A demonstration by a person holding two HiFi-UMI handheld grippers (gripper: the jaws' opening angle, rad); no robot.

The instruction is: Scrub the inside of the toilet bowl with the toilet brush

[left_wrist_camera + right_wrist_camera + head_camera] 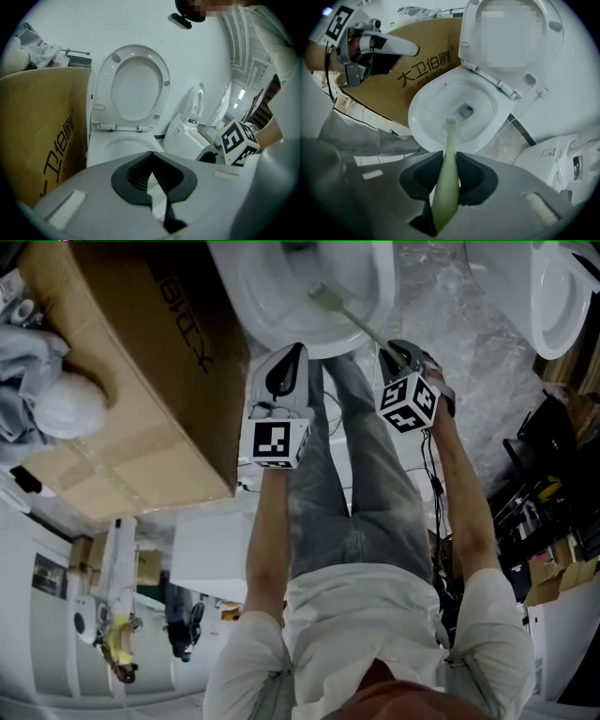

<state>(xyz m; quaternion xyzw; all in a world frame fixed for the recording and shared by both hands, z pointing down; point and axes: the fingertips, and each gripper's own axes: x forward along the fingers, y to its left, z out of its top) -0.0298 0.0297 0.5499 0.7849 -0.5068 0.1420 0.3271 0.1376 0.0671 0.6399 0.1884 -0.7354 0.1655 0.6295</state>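
A white toilet bowl [423,123] stands with its seat and lid [513,42] raised; the head view shows the toilet bowl [272,306] at top centre. My right gripper [449,161] is shut on the pale green toilet brush [448,159], whose small bristled head reaches into the bowl near the drain hole [465,111]. In the head view the toilet brush [342,313] slants from my right gripper [401,360] over the rim. My left gripper [151,154] is shut with nothing in it, held before the bowl [112,145]; from above the left gripper [286,371] hangs beside the rim.
A large brown cardboard box [122,362] with cloths on top stands close to the bowl's left side. A second white toilet [562,296] stands to the right on the marbled floor [469,343]. Cables and dark equipment [553,493] lie at the right.
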